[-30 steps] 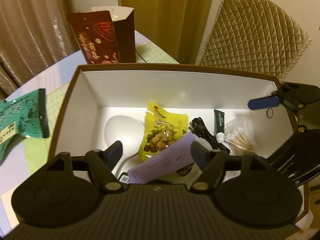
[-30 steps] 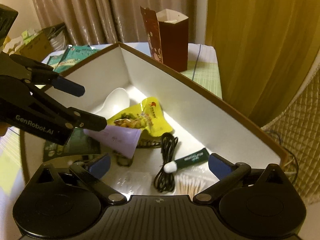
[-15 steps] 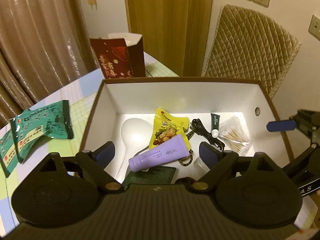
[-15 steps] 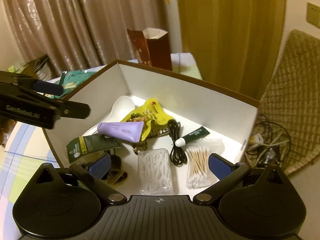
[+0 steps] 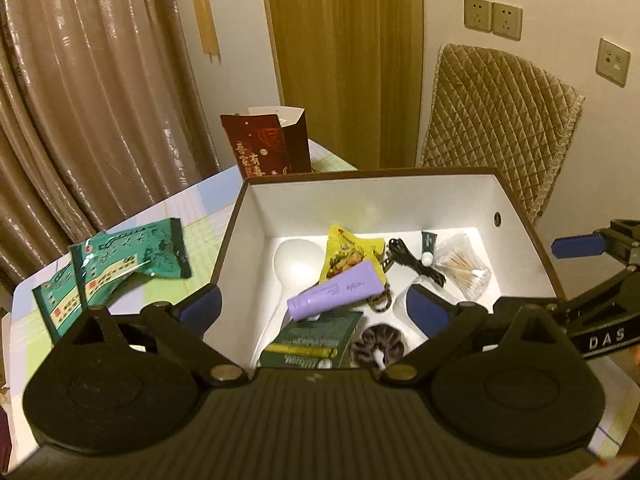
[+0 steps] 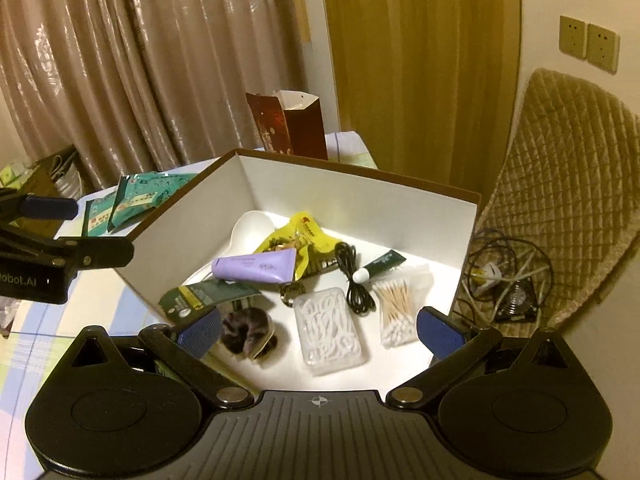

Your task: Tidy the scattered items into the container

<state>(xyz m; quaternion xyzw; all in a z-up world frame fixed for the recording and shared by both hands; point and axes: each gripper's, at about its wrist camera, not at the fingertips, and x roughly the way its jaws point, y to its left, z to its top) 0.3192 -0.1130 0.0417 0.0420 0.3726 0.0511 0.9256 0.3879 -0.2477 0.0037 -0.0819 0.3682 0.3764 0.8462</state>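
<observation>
Hovering above the box [image 5: 516, 216], my left gripper [image 5: 312, 304] and right gripper [image 6: 318, 328] gape empty; the purple tube [image 5: 335, 290] lies cap toward 8 o'clock.

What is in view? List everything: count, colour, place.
box: 1, brown and white, on table
tube: 1, purple, in box
snack pouch: 1, yellow, in box
spoon: 1, white, in box
cable: 1, black, in box
small tube: 1, dark green, in box
swab bag: 1, clear, in box
floss case: 1, clear, in box
scrunchie: 1, dark, in box
sachet: 1, dark green, in box
packets: 2, teal, left of box
gift bag: 1, red, behind box
left hand-held gripper: 1, black, open
right hand-held gripper: 1, black, open
</observation>
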